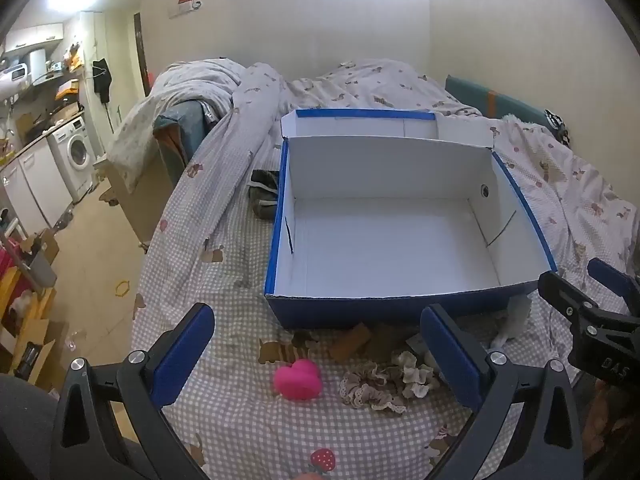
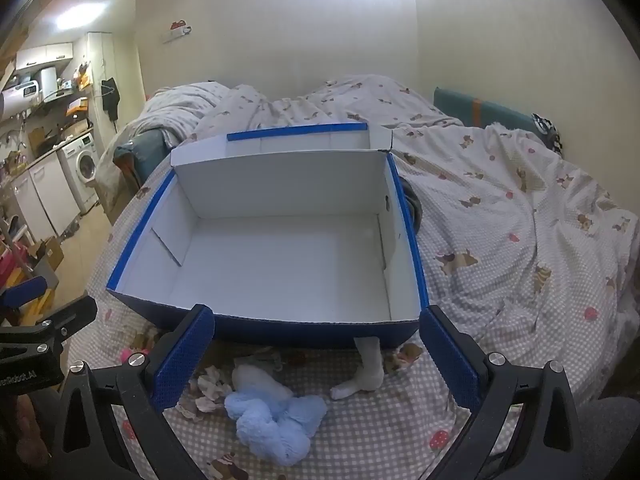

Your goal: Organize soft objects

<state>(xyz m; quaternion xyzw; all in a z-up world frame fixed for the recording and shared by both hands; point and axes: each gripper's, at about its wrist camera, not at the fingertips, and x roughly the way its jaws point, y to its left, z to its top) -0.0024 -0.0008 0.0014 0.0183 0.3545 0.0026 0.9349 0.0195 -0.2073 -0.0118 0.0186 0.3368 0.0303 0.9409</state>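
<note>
A blue cardboard box (image 1: 404,312) with a white inside stands open and empty on the bed; the right wrist view shows the same box (image 2: 304,330). In front of it lie a pink heart-shaped soft thing (image 1: 298,379) and a beige lace scrunchie (image 1: 384,384). My left gripper (image 1: 318,354) hangs open above these two. My right gripper (image 2: 316,354) is open over a fluffy light-blue cloth (image 2: 276,420) and a white sock (image 2: 362,376) that reaches under the box's front. Nothing is between either pair of fingers.
The checked bedsheet (image 2: 500,280) with a rumpled duvet (image 1: 360,80) covers the bed. A dark item (image 1: 264,194) lies left of the box. The bed's left edge drops to a floor with cartons (image 1: 36,344); a washing machine (image 1: 76,152) stands beyond.
</note>
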